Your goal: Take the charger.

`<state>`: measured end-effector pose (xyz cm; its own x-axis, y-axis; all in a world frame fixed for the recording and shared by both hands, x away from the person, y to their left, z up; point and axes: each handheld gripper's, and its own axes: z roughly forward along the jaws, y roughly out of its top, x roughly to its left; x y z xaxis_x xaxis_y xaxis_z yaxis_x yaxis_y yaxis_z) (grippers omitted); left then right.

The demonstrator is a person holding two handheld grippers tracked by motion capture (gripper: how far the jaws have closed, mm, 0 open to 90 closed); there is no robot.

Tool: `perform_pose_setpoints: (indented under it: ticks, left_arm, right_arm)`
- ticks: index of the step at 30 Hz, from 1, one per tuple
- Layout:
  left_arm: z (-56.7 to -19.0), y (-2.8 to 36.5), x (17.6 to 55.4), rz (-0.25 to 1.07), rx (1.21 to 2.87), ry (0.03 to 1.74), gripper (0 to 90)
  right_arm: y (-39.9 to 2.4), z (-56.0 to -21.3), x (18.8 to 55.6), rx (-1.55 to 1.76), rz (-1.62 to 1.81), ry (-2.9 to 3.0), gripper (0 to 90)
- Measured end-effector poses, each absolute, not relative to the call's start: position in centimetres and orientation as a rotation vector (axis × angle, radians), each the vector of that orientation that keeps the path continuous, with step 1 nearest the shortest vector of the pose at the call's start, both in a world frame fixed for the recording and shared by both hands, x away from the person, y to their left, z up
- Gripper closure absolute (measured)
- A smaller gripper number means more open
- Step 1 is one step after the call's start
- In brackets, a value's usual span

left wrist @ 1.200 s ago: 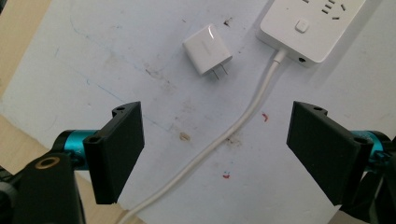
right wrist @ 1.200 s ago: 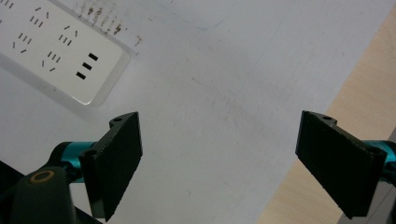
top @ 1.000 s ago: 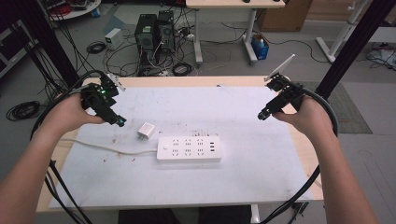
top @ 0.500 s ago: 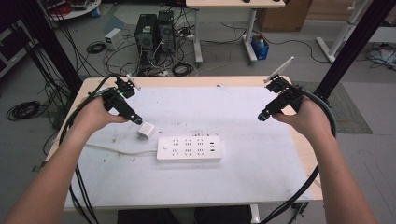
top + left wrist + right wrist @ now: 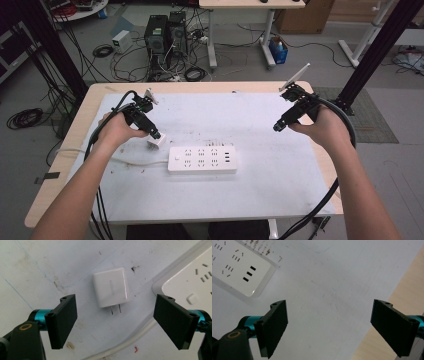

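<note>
jaws on both grippers are spread wide with nothing between them, so no grab yet.

high view first: the left gripper [image 5: 156, 135] has swung in from the far left edge of the table over the last second and now sits right over the little white charger [image 5: 155, 142], which lies just beside the left end of the power strip [image 5: 202, 160]. the charger itself hasn't budged. the right gripper [image 5: 278, 126] hasn't really moved either, it hangs above the white mat [image 5: 260, 190] well to the right of the strip.

left gripper view: charger [image 5: 111, 290] lies flat on the mat, centred between the two black jaws but a bit ahead of them, prongs pointing back toward the camera. the corner of the power strip [image 5: 190, 282] shows at the right, with its white cord [image 5: 130, 341] running under the right jaw.

right gripper view: open jaws over bare mat, the usb end of the power strip [image 5: 239, 267] up in the left corner, wooden table [image 5: 402, 287] edge on the right.

so my read is that the approach is basically done and the left hand is lined up for the pick. next it probably needs to drop a little lower and forward, then close on the charger's sides. the prongs face the gripper, so it'll likely need turning before it goes into a socket.
</note>
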<state>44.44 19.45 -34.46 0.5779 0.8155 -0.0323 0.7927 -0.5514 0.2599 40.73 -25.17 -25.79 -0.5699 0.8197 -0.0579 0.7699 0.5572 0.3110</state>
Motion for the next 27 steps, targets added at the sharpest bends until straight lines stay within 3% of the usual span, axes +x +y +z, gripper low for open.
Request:
perform_pose_setpoints:
  ticks: [17, 27]
  left_arm:
    - [-39.0, 17.7, 46.0, 0.06, 2.643, 1.407, 19.5]
    - [-40.7, 17.4, 46.5, 0.052, 2.682, 1.448, 26.4]
  right_arm:
    - [-25.3, -26.5, 40.5, 1.339, 0.374, 2.599, 13.8]
    - [-25.5, -27.1, 40.6, 1.351, 0.366, 2.592, 13.7]
